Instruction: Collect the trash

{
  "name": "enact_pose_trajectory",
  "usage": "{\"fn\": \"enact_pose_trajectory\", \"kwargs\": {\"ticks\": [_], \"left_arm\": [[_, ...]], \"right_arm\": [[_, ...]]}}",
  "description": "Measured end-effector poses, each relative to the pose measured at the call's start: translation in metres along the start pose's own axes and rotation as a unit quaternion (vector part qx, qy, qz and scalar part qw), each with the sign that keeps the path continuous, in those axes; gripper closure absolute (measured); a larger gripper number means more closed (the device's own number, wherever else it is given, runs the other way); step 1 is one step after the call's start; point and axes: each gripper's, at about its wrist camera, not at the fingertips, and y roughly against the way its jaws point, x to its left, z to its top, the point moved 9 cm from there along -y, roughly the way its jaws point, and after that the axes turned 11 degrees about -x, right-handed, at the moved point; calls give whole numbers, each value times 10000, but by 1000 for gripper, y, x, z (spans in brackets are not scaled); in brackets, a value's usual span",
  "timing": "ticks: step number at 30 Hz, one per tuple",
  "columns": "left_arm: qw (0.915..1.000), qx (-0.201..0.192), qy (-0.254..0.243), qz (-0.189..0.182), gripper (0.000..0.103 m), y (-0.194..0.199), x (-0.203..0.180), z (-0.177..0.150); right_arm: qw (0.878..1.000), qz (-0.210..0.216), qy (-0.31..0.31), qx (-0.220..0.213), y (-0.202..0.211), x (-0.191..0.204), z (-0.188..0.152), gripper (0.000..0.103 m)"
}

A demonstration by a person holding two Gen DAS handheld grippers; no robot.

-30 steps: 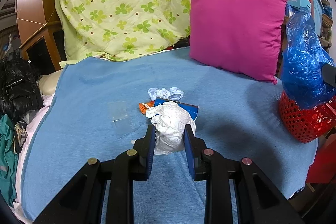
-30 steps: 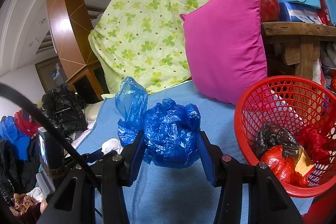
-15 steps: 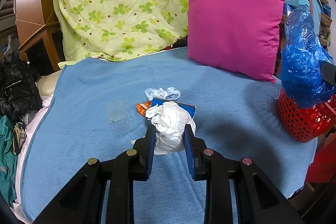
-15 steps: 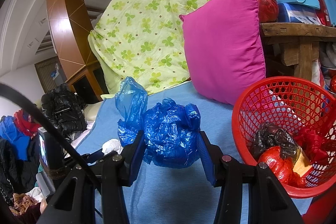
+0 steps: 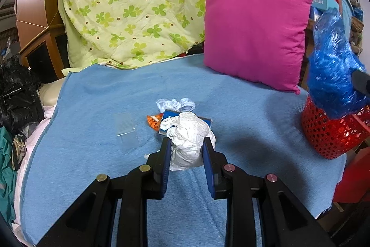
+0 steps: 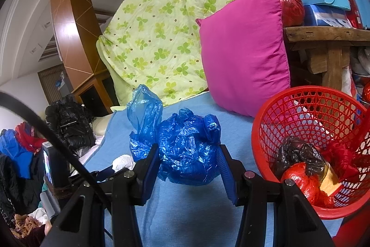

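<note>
My left gripper is shut on a crumpled white plastic bag above the blue blanket. Behind it lie a blue packet, an orange wrapper, a pale crumpled wrapper and a clear plastic piece. My right gripper is shut on a crumpled blue plastic bag, held above the blanket just left of the red mesh basket. The basket holds black and red bags. In the left wrist view the blue bag hangs over the basket.
A magenta pillow and a green floral quilt lean at the back of the bed. Black bags and clothes pile at the left. A wooden bench with boxes stands behind the basket.
Both grippers keep their hold. The right gripper with the blue bag has shifted slightly toward the basket. The left gripper is almost still.
</note>
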Motion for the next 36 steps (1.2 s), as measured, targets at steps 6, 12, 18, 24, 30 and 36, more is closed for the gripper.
{"fn": "enact_pose_trajectory", "kwargs": {"ticks": [6, 12, 18, 24, 30, 36], "left_arm": [[9989, -395, 19, -262, 75, 13, -12, 13], [9969, -605, 33, -498, 75, 21, -19, 19], [9966, -609, 116, -539, 75, 18, -18, 21], [9969, -545, 123, -557, 75, 14, -23, 17], [9968, -514, 103, -612, 75, 9, -31, 15], [9947, -498, 244, -871, 75, 10, -53, 27]], "right_arm": [[9999, -6, -27, -115, 7, 1, 2, 51], [9994, -29, -136, -314, 17, -3, 11, 51], [9982, -87, -211, -546, 29, -14, 23, 51], [9968, -213, -340, -688, 42, -33, 31, 51], [9950, -368, -453, -812, 54, -54, 38, 51], [9924, -501, -658, -914, 64, -77, 44, 51]]}}
